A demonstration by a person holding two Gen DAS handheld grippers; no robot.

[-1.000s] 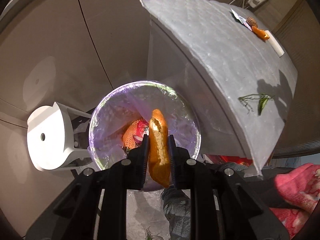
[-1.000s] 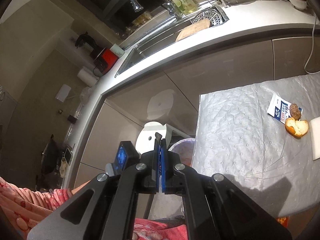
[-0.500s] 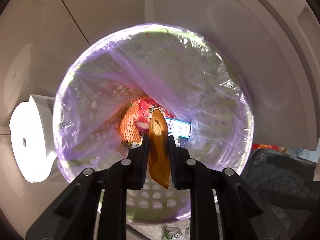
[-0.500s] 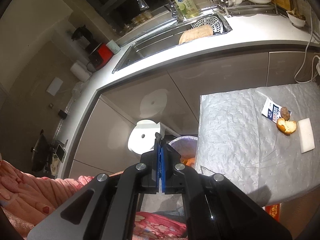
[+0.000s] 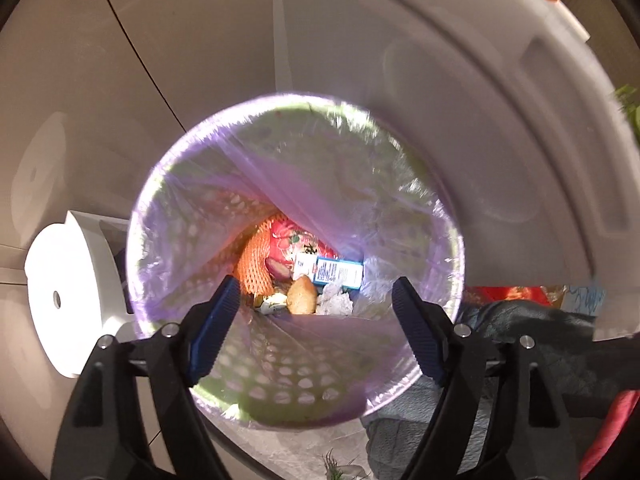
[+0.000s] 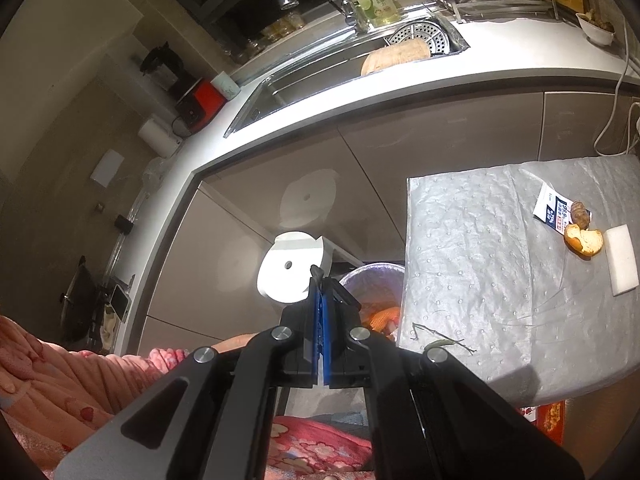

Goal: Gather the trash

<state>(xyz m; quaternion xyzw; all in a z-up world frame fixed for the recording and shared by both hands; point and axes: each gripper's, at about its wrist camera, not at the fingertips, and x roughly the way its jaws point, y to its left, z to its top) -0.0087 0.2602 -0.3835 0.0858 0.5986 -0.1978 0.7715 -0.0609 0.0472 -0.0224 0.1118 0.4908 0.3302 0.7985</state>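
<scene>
Left wrist view: the left gripper (image 5: 316, 312) points steeply down over the round perforated trash basket lined with a clear purple bag (image 5: 168, 240), its jaws opening wide with nothing between them. The basket mouth is unobstructed; at the bottom lie an orange-brown peel piece (image 5: 302, 300), an orange foam net (image 5: 254, 270), a red wrapper (image 5: 298, 242) and a blue-and-white carton (image 5: 334, 272). A white round stool (image 5: 60, 300) stands just beside the basket's left rim, and the pale table edge (image 5: 520, 160) curves close along its right. Right wrist view: the right gripper (image 6: 320, 316) has its jaws pressed together, empty, above a pink sleeve (image 6: 60, 380). To its right, the table's grey dimpled cover (image 6: 480, 260) carries green stems (image 6: 440, 340) near the front edge, and toward the far side an orange peel (image 6: 584, 242), a brown nut-like lump (image 6: 580, 212), a white-and-blue packet (image 6: 550, 210) and a white block (image 6: 622, 266).
</scene>
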